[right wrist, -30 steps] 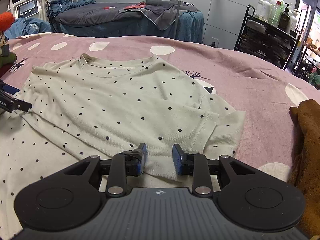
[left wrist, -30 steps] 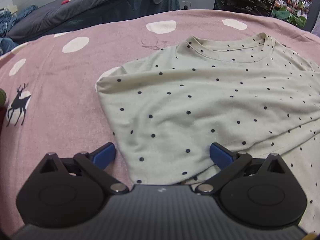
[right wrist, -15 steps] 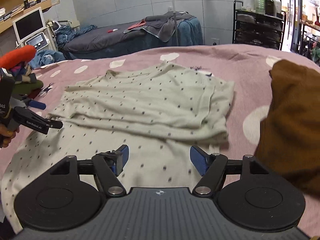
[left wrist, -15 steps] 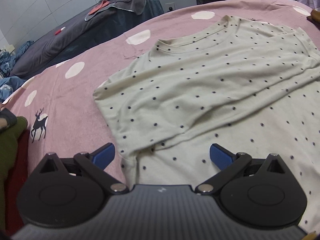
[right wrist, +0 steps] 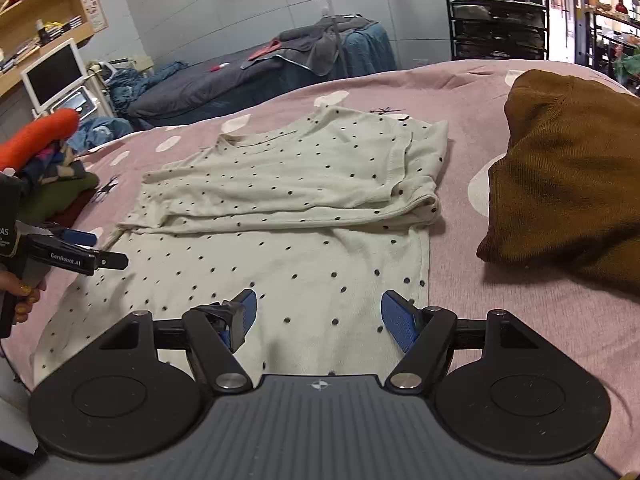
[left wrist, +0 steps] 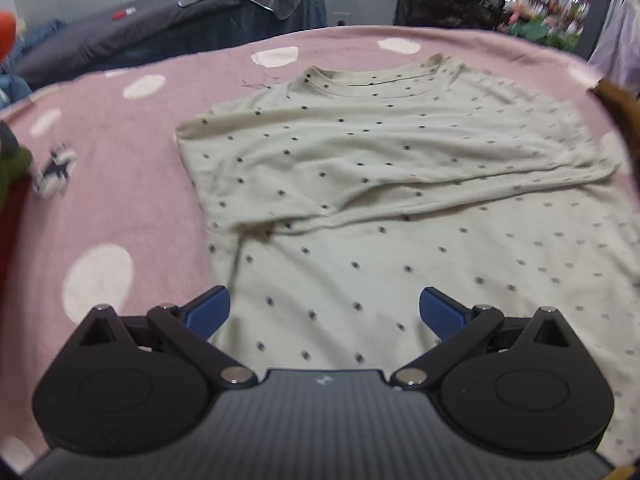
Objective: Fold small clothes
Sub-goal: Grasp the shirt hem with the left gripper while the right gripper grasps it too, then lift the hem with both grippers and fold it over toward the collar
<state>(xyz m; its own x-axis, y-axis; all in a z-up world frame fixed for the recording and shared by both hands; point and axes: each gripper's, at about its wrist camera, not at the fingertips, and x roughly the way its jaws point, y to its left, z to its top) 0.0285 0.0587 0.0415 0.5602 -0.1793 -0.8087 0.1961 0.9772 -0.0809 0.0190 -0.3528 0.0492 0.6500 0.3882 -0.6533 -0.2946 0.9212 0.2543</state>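
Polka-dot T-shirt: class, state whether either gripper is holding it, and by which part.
Nothing is held. The left gripper and right gripper are open above the T-shirt.

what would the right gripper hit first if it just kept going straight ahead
Probably the polka-dot shirt: the right gripper hangs open over its lower half, pointing toward the folded-over edge. Height above the cloth is unclear, so it may skim the flat layer before reaching that fold.

A treatment or beauty room: pink spotted bed (right wrist: pixel 460 92), dark massage couch (right wrist: pixel 224 80), monitor device (right wrist: pixel 52 76), bottle trolley (right wrist: pixel 500 28).
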